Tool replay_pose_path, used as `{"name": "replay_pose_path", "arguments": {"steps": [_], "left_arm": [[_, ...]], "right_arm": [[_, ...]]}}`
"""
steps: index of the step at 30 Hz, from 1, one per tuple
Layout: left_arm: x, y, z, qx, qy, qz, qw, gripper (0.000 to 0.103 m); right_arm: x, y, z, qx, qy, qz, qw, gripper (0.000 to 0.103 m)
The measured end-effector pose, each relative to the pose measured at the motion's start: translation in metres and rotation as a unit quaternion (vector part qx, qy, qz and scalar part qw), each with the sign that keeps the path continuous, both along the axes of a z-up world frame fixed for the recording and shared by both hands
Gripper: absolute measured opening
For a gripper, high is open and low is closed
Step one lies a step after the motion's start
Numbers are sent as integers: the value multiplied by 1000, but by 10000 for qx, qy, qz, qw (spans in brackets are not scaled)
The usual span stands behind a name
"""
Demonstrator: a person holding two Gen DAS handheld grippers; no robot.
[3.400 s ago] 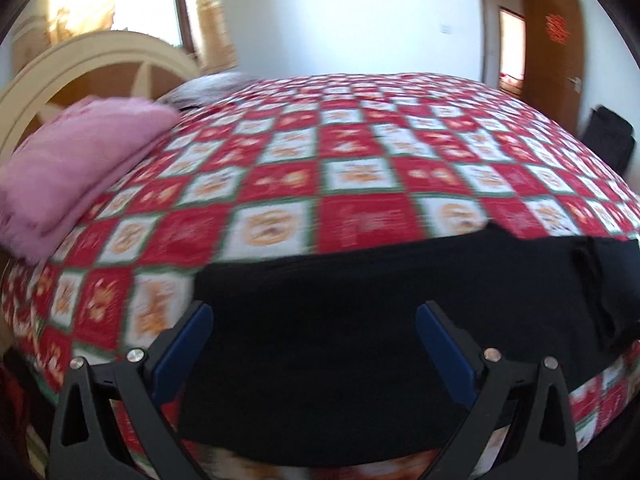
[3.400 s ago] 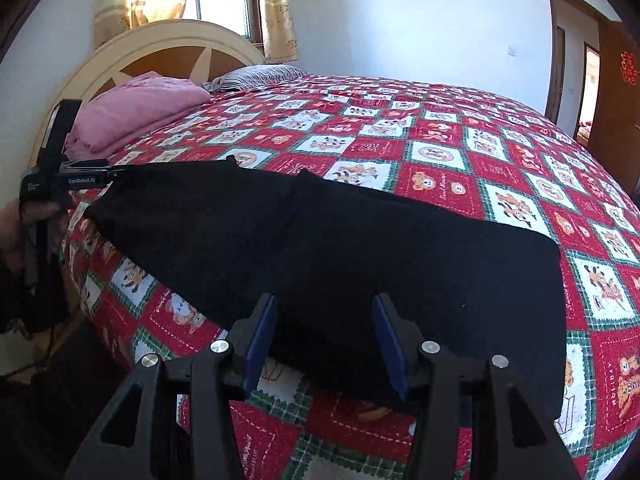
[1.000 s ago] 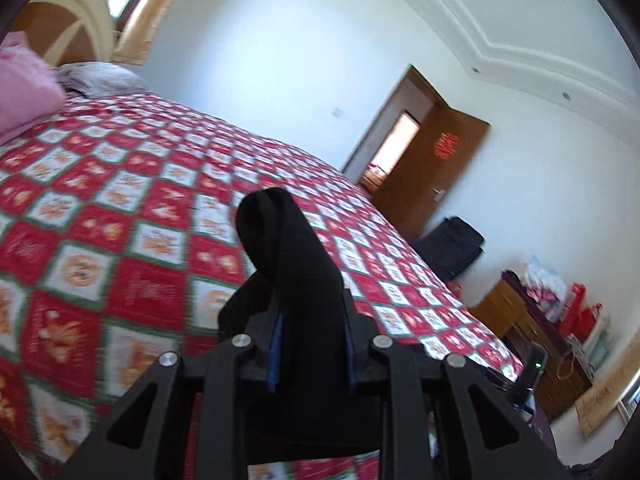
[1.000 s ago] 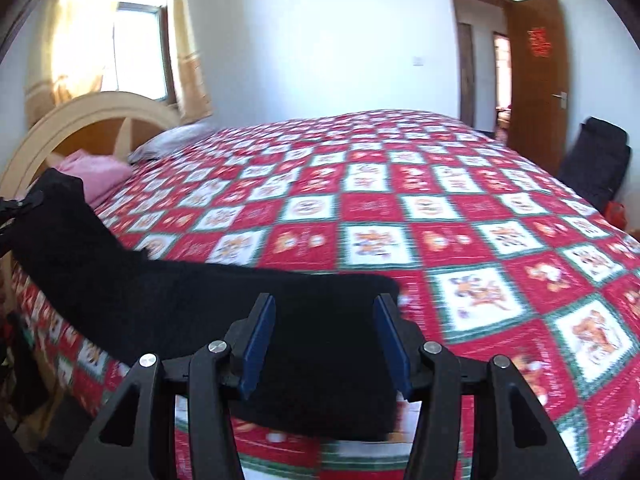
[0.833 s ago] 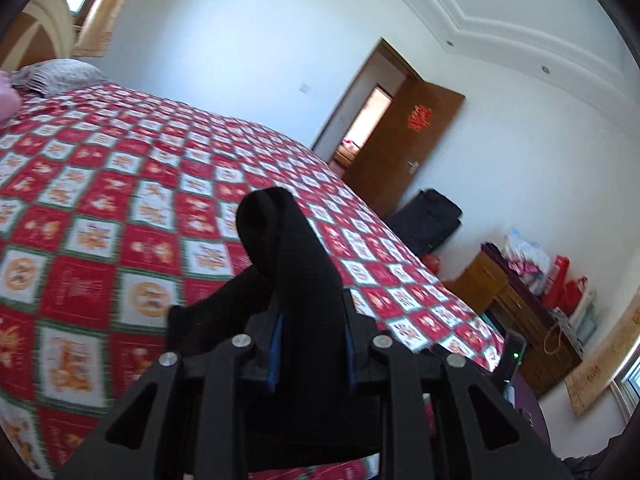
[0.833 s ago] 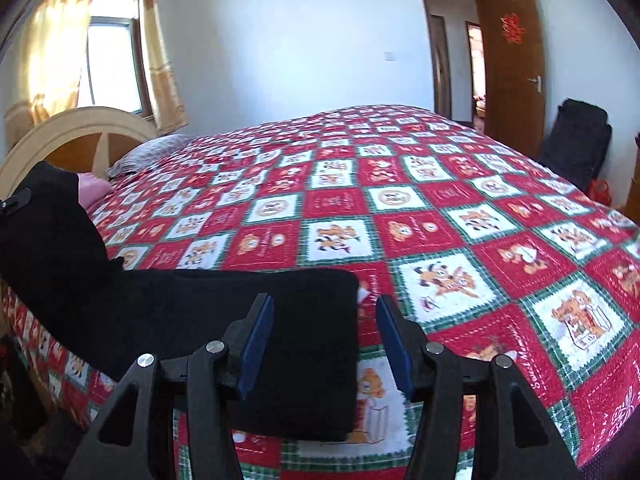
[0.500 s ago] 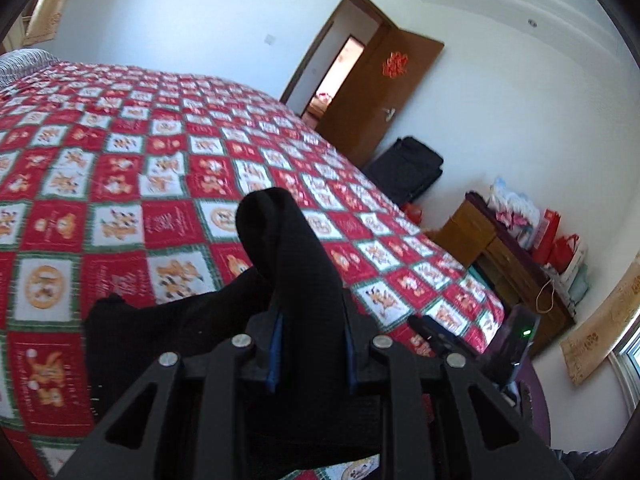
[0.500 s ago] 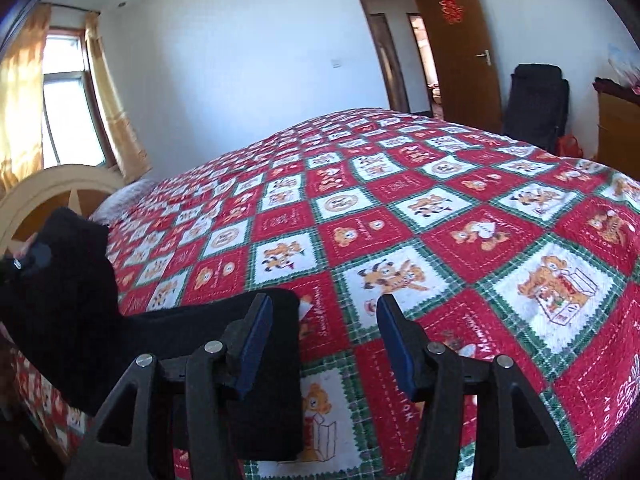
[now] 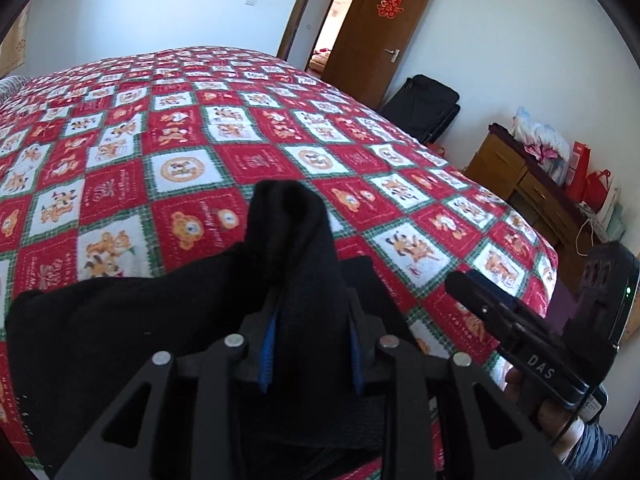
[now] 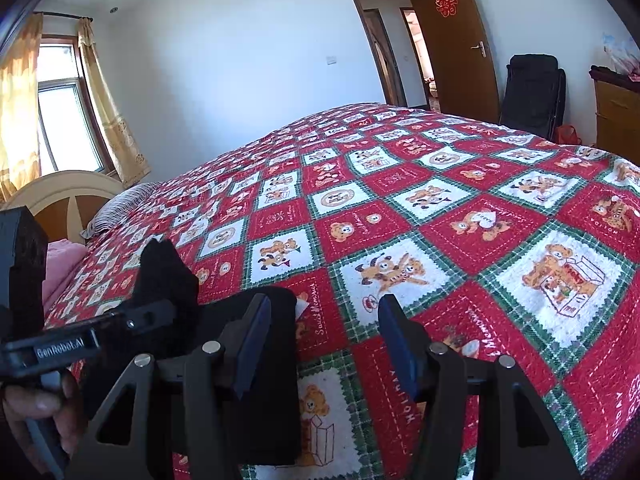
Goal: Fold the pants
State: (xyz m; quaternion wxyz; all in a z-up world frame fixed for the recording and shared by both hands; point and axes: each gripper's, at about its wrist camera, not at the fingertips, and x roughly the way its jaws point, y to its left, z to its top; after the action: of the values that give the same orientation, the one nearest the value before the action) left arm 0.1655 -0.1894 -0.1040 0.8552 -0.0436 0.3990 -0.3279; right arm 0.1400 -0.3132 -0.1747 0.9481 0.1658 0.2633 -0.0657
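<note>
My left gripper is clenched on one end of the black pants, lifted to fold over; my right gripper hangs released above the bed's near edge.

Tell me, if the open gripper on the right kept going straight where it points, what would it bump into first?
Probably the red patchwork bedspread. The right gripper is open and empty, with quilt showing between its fingers. The black pants end beside its left finger, just off that line, though depth is uncertain.
</note>
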Motion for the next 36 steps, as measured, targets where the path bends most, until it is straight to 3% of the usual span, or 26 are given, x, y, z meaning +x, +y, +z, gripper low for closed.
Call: {"name": "replay_pose_path", "arguments": {"steps": [4, 8, 9, 13, 17, 22, 23, 24, 25, 36], "left_arm": [[-17, -11, 9, -163, -72, -336, 9993, 31], [-31, 0, 24, -283, -341, -348, 9984, 54], [-33, 8, 26, -292, -445, -270, 9982, 61], [-33, 43, 25, -31, -775, 223, 9967, 67], [-34, 76, 13, 559, -1192, 843, 9877, 79], [-21, 114, -8, 453, -830, 1336, 9865, 80], [-19, 117, -12, 429, -760, 1392, 9864, 80], [-16, 119, -15, 419, -719, 1436, 9861, 80], [-14, 120, -18, 418, -684, 1459, 9860, 80], [-15, 116, -34, 505, -605, 1346, 9878, 81]], "right_arm": [[1, -11, -2, 145, 33, -149, 9998, 58], [0, -17, -2, 214, 10, -212, 9995, 58], [-1, -17, -1, 230, -16, -184, 9996, 58], [0, -4, 2, 523, -98, 431, 9977, 59], [3, 23, 8, 846, -72, 1131, 9900, 68], [14, 54, 5, 501, 442, 1293, 9894, 68], [17, 54, -1, 599, 580, 1322, 9877, 58], [19, 54, -5, 638, 683, 1331, 9867, 25], [19, 53, -8, 601, 802, 1310, 9863, 17], [2, 27, -17, 817, 848, 1082, 9871, 15]]}}
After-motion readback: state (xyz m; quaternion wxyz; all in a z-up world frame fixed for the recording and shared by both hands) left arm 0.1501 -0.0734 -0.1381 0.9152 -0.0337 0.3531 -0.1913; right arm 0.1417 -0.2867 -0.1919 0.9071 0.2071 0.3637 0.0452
